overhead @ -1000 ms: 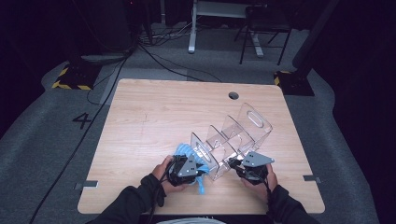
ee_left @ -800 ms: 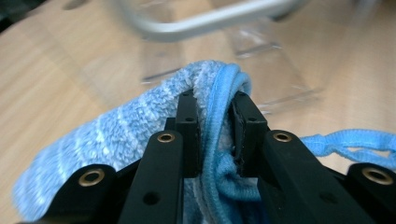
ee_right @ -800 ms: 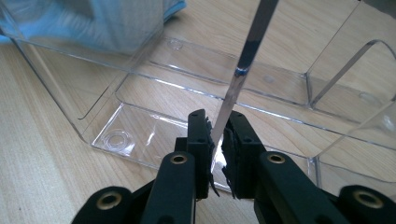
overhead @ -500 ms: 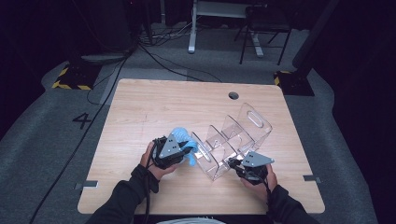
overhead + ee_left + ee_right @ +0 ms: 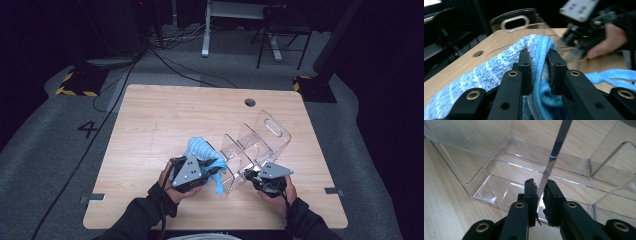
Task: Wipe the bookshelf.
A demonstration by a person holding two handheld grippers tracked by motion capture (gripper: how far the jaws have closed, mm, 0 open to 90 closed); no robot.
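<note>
- While the left claw (image 5: 212, 169) is clamped on a blue cloth (image 5: 201, 150) at lower centre of the high view, just left of the clear organiser (image 5: 260, 142)
- The right claw (image 5: 539, 197) pinches one organiser wall, lower right on the tabletop (image 5: 165, 115).

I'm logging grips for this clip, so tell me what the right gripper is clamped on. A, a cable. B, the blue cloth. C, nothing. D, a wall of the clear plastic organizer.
D: in the right gripper view the right gripper has its jaws pinched on a thin wall of the clear plastic organizer, while the blue cloth sits in the left gripper.
</note>
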